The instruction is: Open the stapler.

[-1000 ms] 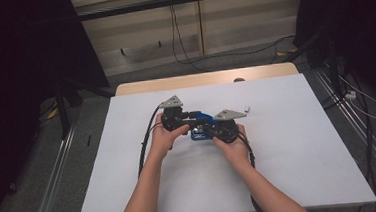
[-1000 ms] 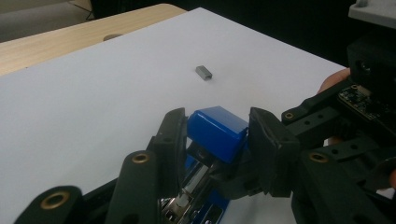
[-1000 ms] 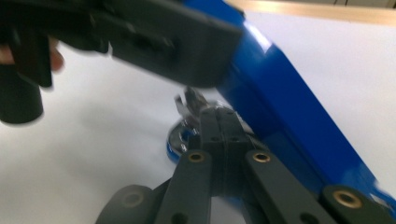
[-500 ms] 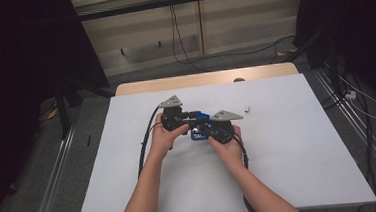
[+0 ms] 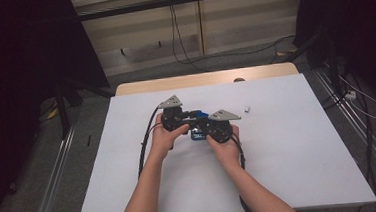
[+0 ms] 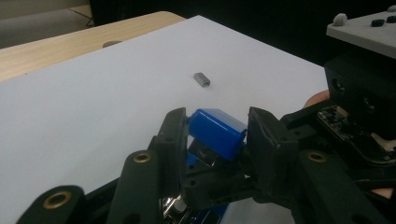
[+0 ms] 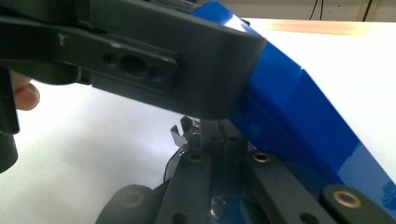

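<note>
The left gripper (image 5: 186, 120) sits near the middle of the white table (image 5: 290, 159). Its two black jaws pinch the blue stapler (image 6: 217, 133) by its sides, one jaw on each side, and the stapler's top is lifted and tilts up. The left hand (image 5: 165, 137) wraps the gripper from below, at about 6 o'clock, with the forearm running down to the bottom edge.

The right gripper (image 5: 203, 129) is just beside it, at 3 o'clock, touching the same stapler. Its jaws are pressed together, down low by the shiny metal part inside the stapler. The right hand (image 5: 223, 142) holds it from 5 o'clock. Both grippers point toward each other.

A small grey block of staples (image 5: 247, 109) lies alone on the table at about 2 o'clock from the grippers, well apart from them.

There is wide bare table at 3 o'clock and at 9 o'clock. The far wooden edge (image 5: 204, 79) is at 12 o'clock. Black cables (image 5: 145, 139) loop off at 8 o'clock.
</note>
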Available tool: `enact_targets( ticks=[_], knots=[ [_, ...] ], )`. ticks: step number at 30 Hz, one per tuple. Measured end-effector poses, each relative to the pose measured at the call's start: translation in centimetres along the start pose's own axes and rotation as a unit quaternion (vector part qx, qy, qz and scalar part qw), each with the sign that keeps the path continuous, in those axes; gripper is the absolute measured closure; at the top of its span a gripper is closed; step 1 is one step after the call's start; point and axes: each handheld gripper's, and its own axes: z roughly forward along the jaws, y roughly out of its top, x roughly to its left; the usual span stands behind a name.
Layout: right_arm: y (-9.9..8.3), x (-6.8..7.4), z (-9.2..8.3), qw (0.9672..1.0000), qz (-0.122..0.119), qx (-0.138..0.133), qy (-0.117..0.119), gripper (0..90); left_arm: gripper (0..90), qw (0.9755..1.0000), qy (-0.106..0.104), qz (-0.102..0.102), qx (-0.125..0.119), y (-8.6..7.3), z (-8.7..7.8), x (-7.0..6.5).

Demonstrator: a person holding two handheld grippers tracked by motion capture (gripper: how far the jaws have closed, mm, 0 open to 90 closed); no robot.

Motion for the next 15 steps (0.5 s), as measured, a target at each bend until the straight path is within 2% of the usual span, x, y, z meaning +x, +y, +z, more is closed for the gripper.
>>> enact_targets(
  ticks=[3,6,10,12,15],
  knots=[
    [0.06,0.19,-0.11,1.0000,-0.009,-0.003,0.000,90.0,59.1,1.0000,0.002,0.003,0.001,0.01,-0.19,0.01],
    [0.44,0.53,-0.34,1.0000,-0.005,-0.009,-0.001,90.0,57.5,0.9998,-0.003,-0.014,-0.014,-0.02,-0.50,0.21],
    [0.52,0.81,-0.24,0.9998,-0.013,-0.015,-0.004,90.0,55.4,0.9997,-0.007,-0.016,-0.016,0.03,-0.71,0.18],
    [0.27,0.73,-0.11,0.9998,-0.006,-0.018,-0.007,90.0,54.7,0.9996,-0.009,-0.016,-0.021,0.00,-0.84,0.27],
    [0.22,0.72,-0.10,0.9997,-0.012,-0.019,-0.011,90.0,52.0,0.9995,-0.007,-0.016,-0.026,0.01,-1.05,0.22]
  ],
)
